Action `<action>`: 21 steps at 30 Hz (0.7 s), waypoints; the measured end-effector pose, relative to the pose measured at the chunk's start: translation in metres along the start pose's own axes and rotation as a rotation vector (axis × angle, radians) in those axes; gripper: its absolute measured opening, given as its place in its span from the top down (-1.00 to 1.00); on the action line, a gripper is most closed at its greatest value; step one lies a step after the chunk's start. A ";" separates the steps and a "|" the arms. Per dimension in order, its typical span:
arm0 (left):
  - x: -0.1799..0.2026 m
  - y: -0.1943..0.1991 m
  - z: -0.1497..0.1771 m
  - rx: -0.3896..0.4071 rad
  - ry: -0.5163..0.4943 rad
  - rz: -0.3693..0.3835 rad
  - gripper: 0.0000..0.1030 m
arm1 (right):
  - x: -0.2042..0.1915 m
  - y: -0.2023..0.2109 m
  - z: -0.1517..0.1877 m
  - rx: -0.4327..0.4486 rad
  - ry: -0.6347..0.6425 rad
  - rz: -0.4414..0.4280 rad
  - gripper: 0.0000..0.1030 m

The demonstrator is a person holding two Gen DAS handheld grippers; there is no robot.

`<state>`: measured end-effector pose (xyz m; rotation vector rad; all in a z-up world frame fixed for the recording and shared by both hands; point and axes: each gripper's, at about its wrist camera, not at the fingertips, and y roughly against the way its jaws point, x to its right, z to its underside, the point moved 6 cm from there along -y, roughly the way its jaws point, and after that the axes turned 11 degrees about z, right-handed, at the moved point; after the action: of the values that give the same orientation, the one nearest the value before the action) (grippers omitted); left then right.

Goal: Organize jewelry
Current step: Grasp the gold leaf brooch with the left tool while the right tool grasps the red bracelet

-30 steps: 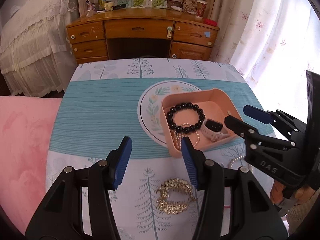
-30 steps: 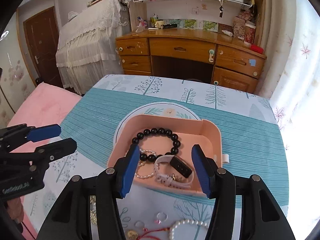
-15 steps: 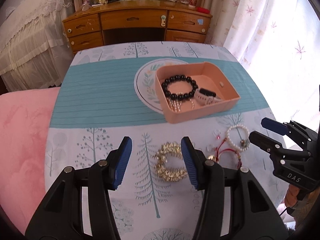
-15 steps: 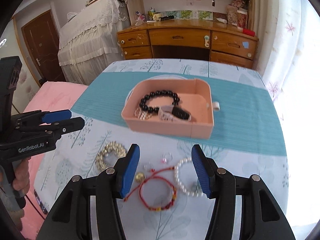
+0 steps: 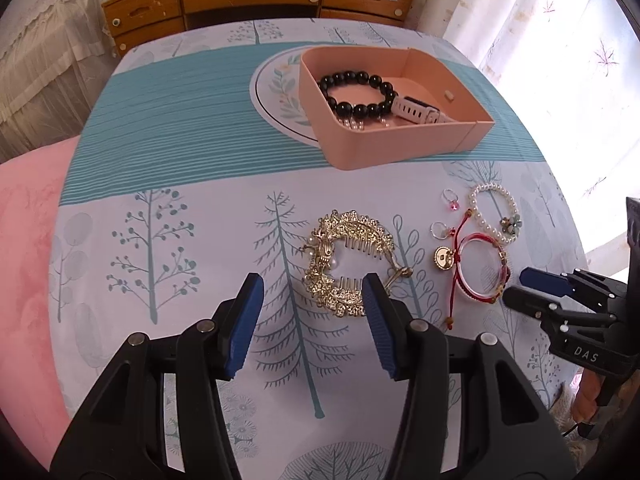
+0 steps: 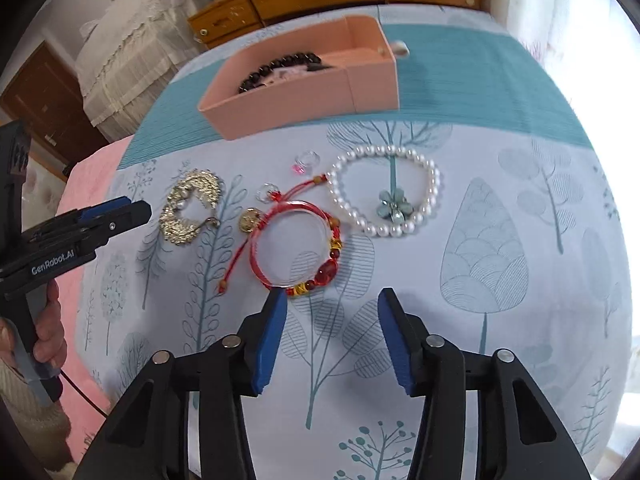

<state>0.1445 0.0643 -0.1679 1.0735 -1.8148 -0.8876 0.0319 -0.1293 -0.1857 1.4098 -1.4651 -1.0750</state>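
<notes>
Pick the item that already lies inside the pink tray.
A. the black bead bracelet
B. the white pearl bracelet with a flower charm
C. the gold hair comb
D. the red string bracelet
A: the black bead bracelet lies inside the pink tray, while the gold hair comb, the pearl bracelet and the red string bracelet lie on the tablecloth in front of it.

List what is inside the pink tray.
The pink tray holds a black bead bracelet, a white watch and a pearl strand, mostly hidden under the beads and near wall.
</notes>
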 end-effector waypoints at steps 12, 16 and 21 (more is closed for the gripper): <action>-0.007 -0.035 -0.013 -0.046 0.022 0.008 0.07 | -0.018 -0.006 -0.002 0.057 0.093 0.106 0.64; -0.006 -0.038 -0.019 -0.038 0.024 0.008 0.11 | -0.023 -0.001 -0.004 0.072 0.120 0.127 0.74; -0.004 -0.041 -0.022 -0.036 0.006 -0.016 0.62 | -0.019 0.003 0.001 0.071 0.109 0.107 0.75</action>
<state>0.1794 0.0487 -0.1959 1.0679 -1.7816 -0.9222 0.0307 -0.1106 -0.1833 1.4003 -1.4943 -0.8742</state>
